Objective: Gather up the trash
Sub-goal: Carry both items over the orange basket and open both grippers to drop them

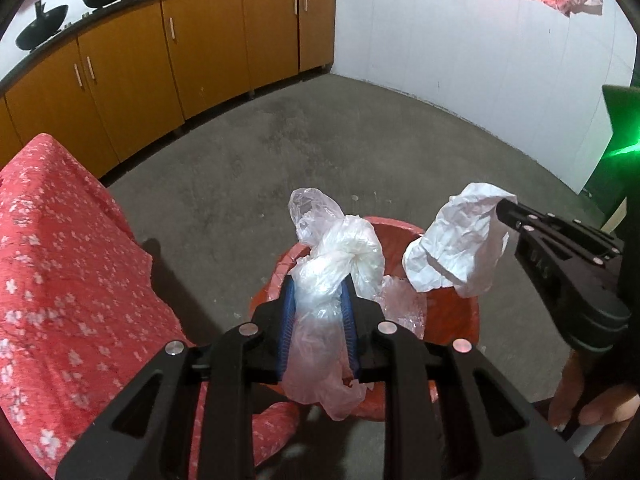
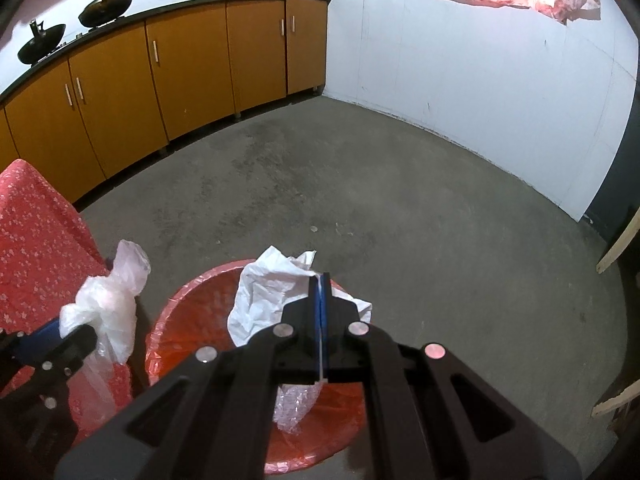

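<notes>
Below both our tools sits the red-lined bin (image 2: pixel 208 320), mouth up. Our left tool (image 1: pixel 320 300) grips the clear plastic bag (image 1: pixel 340 256) over its left rim; our right tool (image 2: pixel 320 292), pinched tight on crumpled white paper (image 2: pixel 264 296), hangs nearer its centre.

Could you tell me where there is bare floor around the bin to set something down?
The grey floor is bare between the cabinets and the white wall, beyond the red-lined bin. It is crowded at the bin itself: the left gripper holds a clear plastic bag, the right gripper holds crumpled white paper, and the red cloth flanks it.
</notes>
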### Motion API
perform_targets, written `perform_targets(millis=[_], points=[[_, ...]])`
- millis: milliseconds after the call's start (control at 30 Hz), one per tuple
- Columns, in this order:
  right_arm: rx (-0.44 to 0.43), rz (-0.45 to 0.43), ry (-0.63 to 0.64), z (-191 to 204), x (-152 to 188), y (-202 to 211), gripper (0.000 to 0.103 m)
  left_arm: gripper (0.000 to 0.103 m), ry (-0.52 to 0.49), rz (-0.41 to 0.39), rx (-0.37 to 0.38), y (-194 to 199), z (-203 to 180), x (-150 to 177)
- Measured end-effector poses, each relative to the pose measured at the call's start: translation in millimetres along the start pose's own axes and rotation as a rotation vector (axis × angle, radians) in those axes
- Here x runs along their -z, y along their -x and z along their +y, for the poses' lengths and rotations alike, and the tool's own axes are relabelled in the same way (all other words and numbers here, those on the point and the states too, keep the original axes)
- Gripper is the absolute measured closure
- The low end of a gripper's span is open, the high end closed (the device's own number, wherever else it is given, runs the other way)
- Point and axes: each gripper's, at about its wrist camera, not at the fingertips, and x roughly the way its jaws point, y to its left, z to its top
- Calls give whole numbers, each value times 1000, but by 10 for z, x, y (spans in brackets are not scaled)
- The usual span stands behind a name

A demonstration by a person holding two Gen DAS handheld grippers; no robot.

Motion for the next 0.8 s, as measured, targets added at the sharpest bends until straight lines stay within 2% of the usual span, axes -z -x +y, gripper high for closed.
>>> perform_targets(millis=[300, 500, 800], points=[[-17, 9, -15, -5, -47, -41, 99, 79, -17, 18, 4, -150, -85, 10], [-21, -1, -16, 14, -24, -26, 87, 73, -21, 8, 16, -161, -100, -26], [-4, -35, -52, -69, -42, 64, 87, 72, -11, 6, 27, -140, -78, -58]])
